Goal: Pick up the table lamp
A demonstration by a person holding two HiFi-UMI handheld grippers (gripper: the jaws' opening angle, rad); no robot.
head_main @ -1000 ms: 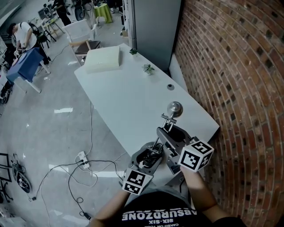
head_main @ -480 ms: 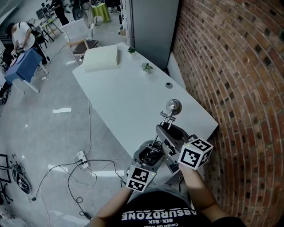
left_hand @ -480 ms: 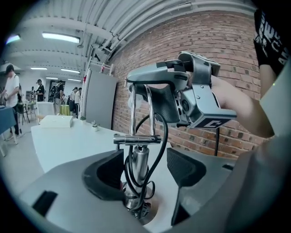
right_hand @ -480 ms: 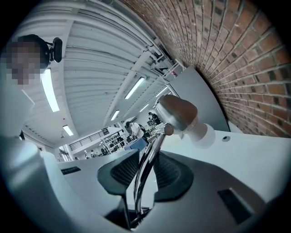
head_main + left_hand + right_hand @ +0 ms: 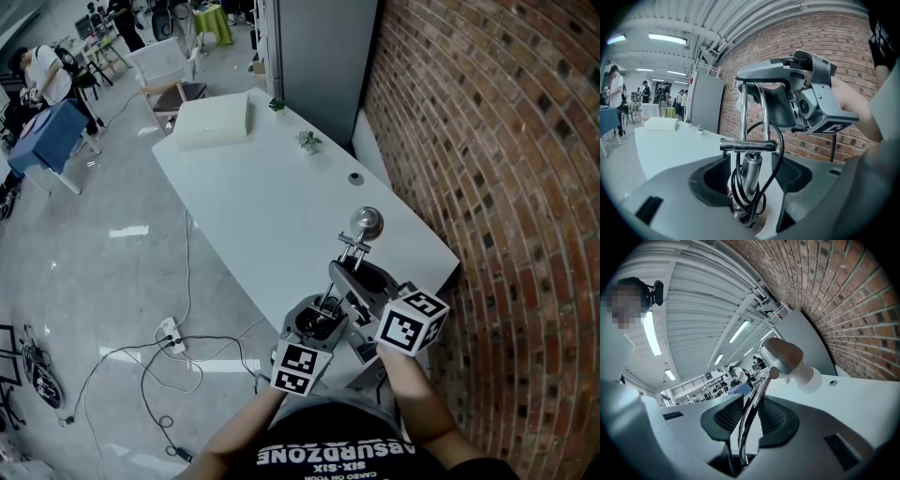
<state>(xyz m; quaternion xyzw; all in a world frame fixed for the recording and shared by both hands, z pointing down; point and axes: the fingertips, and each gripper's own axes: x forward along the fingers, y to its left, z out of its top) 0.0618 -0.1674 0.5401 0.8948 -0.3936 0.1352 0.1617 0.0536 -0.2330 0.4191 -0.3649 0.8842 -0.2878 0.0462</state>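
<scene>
Two grippers work the table lamp, which is at the near end of the white table, close to the table's right-hand edge. Your right gripper is clamped on the lamp's twin chrome rods, with the pads narrowed onto them below the metal shade. Your left gripper is spread wide. Its pads sit either side of the lower stem and the black cord looped around it, pressing on neither, so it grips nothing. Cream box sits at the table's far end.
</scene>
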